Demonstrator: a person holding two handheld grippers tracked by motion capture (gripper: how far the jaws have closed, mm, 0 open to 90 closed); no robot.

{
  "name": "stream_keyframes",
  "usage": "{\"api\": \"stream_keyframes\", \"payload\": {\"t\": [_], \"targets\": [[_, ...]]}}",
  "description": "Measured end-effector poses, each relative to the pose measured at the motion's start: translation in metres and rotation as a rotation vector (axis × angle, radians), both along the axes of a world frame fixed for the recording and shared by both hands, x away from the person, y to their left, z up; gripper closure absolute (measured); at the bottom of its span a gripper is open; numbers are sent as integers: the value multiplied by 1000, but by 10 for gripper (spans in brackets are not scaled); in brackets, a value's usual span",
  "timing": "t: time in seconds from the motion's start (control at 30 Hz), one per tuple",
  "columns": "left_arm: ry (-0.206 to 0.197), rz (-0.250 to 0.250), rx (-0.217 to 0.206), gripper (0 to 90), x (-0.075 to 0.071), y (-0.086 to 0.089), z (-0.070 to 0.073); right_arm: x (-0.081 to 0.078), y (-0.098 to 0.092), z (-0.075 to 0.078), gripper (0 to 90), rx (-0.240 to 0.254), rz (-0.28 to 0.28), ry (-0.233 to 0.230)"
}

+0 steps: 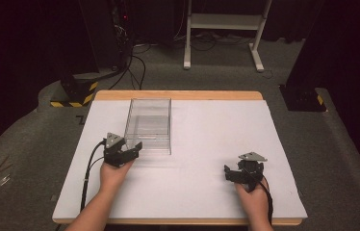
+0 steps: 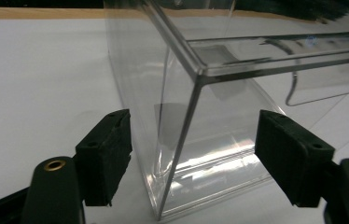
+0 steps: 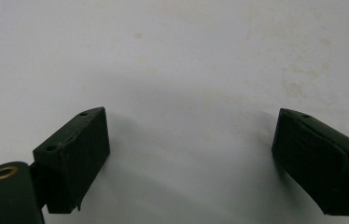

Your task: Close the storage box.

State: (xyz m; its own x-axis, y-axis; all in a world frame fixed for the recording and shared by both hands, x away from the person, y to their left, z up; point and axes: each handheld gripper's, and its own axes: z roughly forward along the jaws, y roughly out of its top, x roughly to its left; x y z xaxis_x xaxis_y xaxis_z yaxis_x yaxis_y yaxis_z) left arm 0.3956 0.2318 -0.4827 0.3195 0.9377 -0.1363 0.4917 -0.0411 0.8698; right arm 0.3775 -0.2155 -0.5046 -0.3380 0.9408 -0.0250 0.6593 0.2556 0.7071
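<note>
1. I am looking at the clear plastic box [image 1: 149, 126], which is standing open-topped on the white sheet of the worktop [image 1: 207, 159], left of centre and nearer the far edge. Its near-left corner is sitting between the jaws of my left tongs [image 2: 193, 154].
2. The left tongs are standing apart around that corner: one pad [image 2: 109, 149] is waiting just outside the left wall, the other [image 2: 294, 156] off the front wall, and neither is pressing on the plastic as far as I can judge.
3. I am worrying that closing across a corner rather than across one flat wall will make the pads slide off the slanting faces and squirt the box away.
4. The walls are looking thin and glossy, so a hard squeeze could bow or crack them, and a light one could let the box slip and tip once lifted.
5. The box is light, so any nudge from a jaw could be skidding it across the sheet.
6. My right tongs [image 1: 243, 172] are resting open over bare sheet, well apart from the box, so nothing is steadying it.
</note>
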Motion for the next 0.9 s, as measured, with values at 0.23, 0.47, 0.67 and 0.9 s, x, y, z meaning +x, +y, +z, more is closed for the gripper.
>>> {"api": "stream_keyframes", "payload": {"t": [0.23,0.47,0.67,0.9], "targets": [[28,-51,11,184,-15,4,4,0,0,0,109,0,0,0],[43,-67,-15,196,-35,17,-1,0,0,0,109,-1,1,0],[66,-71,7,207,-58,43,-6,0,0,0,109,-1,0,-1],[128,1,61,207,-77,73,-16,-1,0,0,112,-2,0,0]]}}
